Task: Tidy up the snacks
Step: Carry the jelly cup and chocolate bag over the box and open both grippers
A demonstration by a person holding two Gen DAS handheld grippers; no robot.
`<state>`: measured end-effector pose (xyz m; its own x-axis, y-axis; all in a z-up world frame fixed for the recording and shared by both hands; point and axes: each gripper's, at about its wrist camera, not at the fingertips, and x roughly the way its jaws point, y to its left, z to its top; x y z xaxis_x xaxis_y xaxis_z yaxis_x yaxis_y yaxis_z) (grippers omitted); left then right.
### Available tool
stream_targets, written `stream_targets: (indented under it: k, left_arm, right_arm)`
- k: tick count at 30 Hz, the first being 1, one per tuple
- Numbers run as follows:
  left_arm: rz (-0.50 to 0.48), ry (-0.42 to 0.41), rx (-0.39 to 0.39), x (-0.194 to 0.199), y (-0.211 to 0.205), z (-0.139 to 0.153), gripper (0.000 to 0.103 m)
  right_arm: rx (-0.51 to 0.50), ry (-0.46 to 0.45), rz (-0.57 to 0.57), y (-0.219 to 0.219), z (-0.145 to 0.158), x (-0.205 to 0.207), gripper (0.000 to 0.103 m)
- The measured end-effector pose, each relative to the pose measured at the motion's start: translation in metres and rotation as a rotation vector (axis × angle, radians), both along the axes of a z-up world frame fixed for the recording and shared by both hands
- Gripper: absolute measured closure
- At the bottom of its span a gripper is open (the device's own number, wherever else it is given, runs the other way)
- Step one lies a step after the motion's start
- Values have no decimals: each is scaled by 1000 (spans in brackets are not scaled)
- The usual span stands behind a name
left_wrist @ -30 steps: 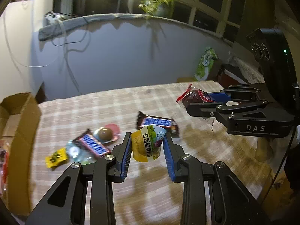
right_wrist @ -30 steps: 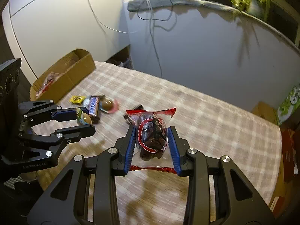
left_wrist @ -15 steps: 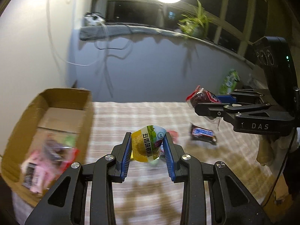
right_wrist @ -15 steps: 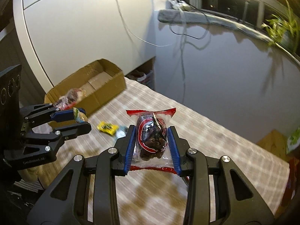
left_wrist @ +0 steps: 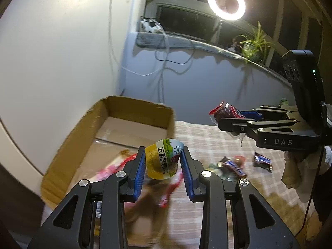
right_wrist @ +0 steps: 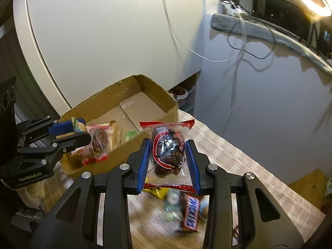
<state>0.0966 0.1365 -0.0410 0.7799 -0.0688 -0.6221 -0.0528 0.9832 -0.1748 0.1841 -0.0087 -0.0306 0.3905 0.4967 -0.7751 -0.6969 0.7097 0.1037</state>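
Observation:
My left gripper (left_wrist: 162, 161) is shut on a small yellow snack cup (left_wrist: 162, 159) with a green and white lid, held in the air over the near edge of the open cardboard box (left_wrist: 83, 137). My right gripper (right_wrist: 169, 154) is shut on a clear, red-edged packet of dark dried fruit (right_wrist: 168, 149), held above the table beside the box (right_wrist: 149, 87). In the right wrist view the left gripper (right_wrist: 77, 127) hangs over the box's near corner. In the left wrist view the right gripper (left_wrist: 224, 114) hovers at the right, over the table.
Several packets (right_wrist: 99, 143) lie in the box. On the checked tablecloth (left_wrist: 207, 137) remain Snickers bars (left_wrist: 235, 167) (left_wrist: 262, 160) (right_wrist: 191, 213), a yellow wrapper (right_wrist: 156, 191) and small round sweets. A white wall, cables, a ring light (left_wrist: 226, 3) and a potted plant (left_wrist: 253, 45) stand behind.
Both grippers have swung left from over the loose snacks toward the cardboard box, each keeping its snack. The box now fills the middle of both views.

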Motion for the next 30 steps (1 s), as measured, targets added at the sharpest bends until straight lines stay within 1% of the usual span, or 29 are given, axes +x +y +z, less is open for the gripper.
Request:
stream_targets:
  k: [4, 11, 20, 30]
  left_arm:
    - [27, 10, -5, -2, 15, -4, 72]
    - [64, 20, -9, -5, 36, -8, 72]
    - [85, 37, -13, -3, 47, -14, 72]
    - [98, 42, -15, -3, 53, -15, 70]
  right_arm:
    - [-4, 14, 30, 27, -7, 5, 67]
    - [-17, 30, 70, 61, -19, 10, 67]
    - [-25, 55, 96, 85, -31, 18, 67]
    - [-27, 66, 112, 100, -37, 21, 67]
